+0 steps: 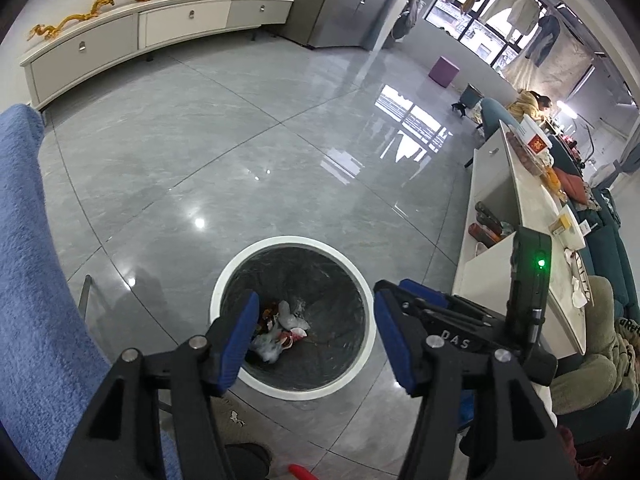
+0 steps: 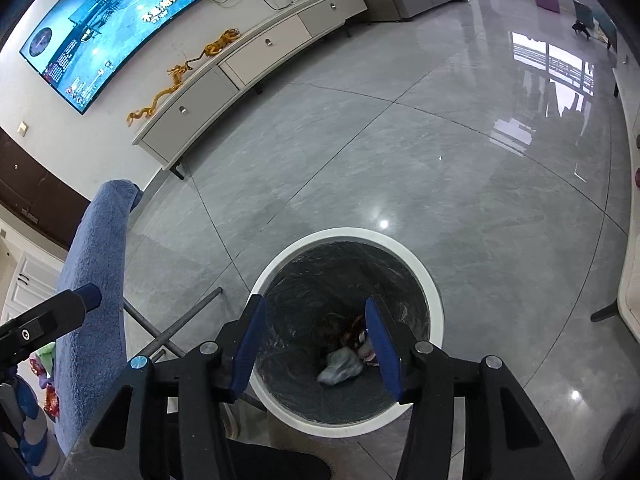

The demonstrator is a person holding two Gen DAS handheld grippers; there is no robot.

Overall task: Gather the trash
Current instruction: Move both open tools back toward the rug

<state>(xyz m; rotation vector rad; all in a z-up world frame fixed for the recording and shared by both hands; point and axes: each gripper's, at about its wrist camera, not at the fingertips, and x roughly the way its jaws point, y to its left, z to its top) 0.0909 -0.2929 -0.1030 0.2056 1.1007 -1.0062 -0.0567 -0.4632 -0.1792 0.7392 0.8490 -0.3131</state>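
I see both over the bin (image 1: 362, 280): left hand-held gripper (image 1: 316, 340) and right hand-held gripper (image 2: 316, 344) each spread partway, nothing between the blue pads. Trash (image 1: 282, 330) lies at the bottom, directly below: crumpled white wrappers with red scraps. Bin is round, white rim, dark crinkled liner. It stands on glossy grey floor tiles (image 1: 240, 140); blue fuzzy cloth (image 1: 28, 260) to the left.

hidden: bin (image 1: 294, 390) floor under trash (image 1: 280, 332) | cut off: TV (image 2: 120, 20) top edge — blurred text
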